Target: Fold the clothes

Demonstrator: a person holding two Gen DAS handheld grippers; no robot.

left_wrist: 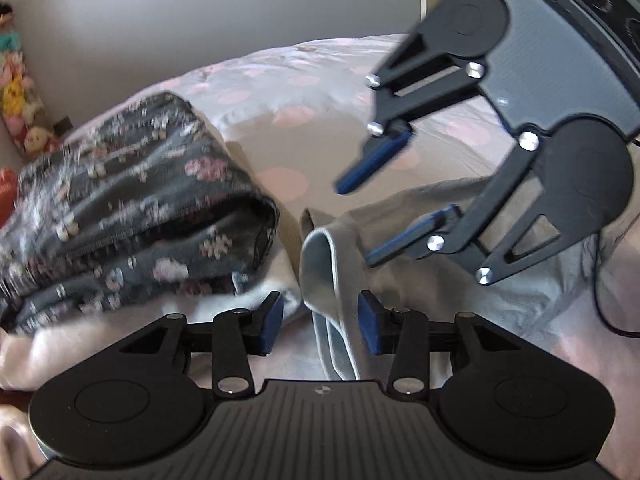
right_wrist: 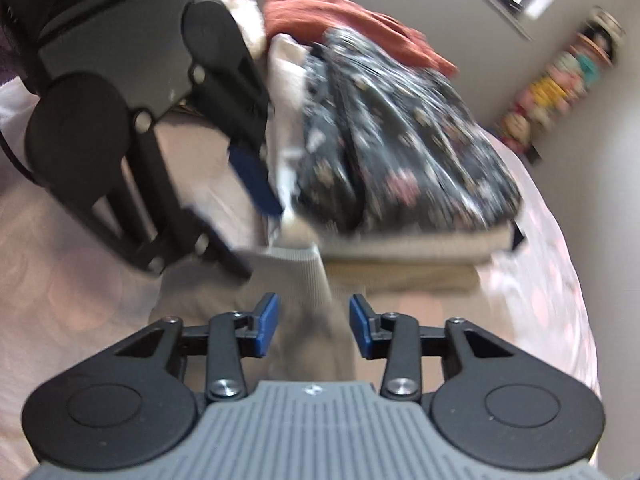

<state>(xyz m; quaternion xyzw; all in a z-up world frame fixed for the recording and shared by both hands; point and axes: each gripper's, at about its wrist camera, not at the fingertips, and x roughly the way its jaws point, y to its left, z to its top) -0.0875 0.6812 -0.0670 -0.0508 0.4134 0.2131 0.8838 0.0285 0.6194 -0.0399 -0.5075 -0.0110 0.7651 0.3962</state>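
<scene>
A grey garment point(left_wrist: 420, 288) lies rumpled on the bed. Its folded hem point(left_wrist: 324, 264) stands up between the blue pads of my left gripper point(left_wrist: 320, 328); the pads stand apart and do not press it, so that gripper is open. My right gripper point(left_wrist: 354, 224) hovers above the garment, up and to the right, open and empty. In the right wrist view, blurred, my right gripper point(right_wrist: 314, 328) is open over the ribbed grey cloth point(right_wrist: 296, 280), with my left gripper point(right_wrist: 256, 240) at upper left.
A folded dark floral garment point(left_wrist: 132, 208) tops a pile point(right_wrist: 400, 140) of cream and beige folded clothes, with an orange garment point(right_wrist: 352, 20) behind. The bedspread point(left_wrist: 288, 120) is pale with pink dots. Stuffed toys point(left_wrist: 20, 92) hang on the wall. A black cable point(left_wrist: 600, 300) trails at right.
</scene>
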